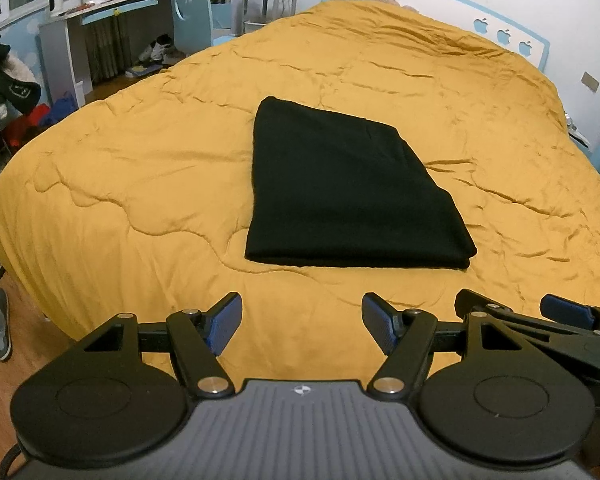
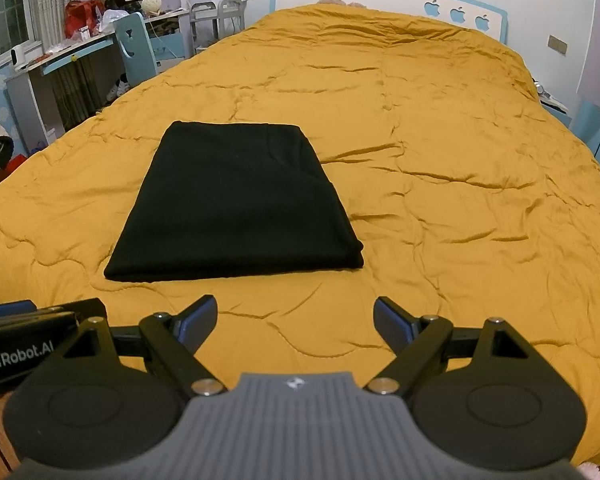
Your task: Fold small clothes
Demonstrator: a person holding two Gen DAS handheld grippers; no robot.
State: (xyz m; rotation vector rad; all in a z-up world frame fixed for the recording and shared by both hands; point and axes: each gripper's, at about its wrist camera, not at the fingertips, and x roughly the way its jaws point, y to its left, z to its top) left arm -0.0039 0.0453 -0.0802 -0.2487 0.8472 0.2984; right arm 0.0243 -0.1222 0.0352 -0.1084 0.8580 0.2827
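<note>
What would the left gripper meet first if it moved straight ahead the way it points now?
Probably the yellow quilt, just short of the folded black garment. The left gripper has its jaws open and empty; depth is hard to judge here.

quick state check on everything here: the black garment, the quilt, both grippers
black fabric garment: folded into a flat rectangle, lying on the quilt, not held
mustard yellow quilt: spread over the bed, creased
left gripper: open, empty, short of the garment's near edge
right gripper: open, empty, also short of the garment
</note>
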